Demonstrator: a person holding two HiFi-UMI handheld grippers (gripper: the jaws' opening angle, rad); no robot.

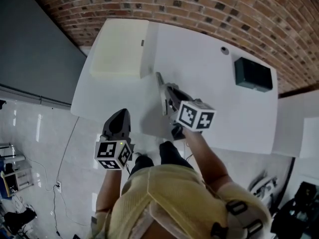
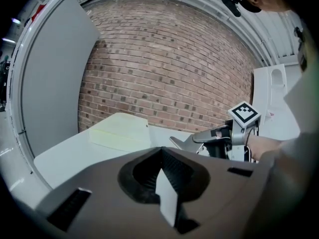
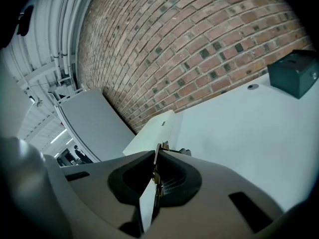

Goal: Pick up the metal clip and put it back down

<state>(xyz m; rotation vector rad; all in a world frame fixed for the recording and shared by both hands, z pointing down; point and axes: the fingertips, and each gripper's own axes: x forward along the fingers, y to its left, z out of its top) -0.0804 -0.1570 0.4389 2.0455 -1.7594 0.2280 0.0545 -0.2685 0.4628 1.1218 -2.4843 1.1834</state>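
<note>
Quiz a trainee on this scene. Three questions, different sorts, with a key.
1. True or false: the black box sits on the white table.
2. Which claw grips the metal clip? A) left B) right C) neither
3. Fill in: the wall beyond the table is made of ____.
Key: 1 true; 2 B, the right claw; 3 brick.

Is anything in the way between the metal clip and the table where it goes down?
Nothing visible is. The right gripper pinches the metal clip over a bare stretch of the white table. The pale pad lies off to one side and the black box sits far across the table.
</note>
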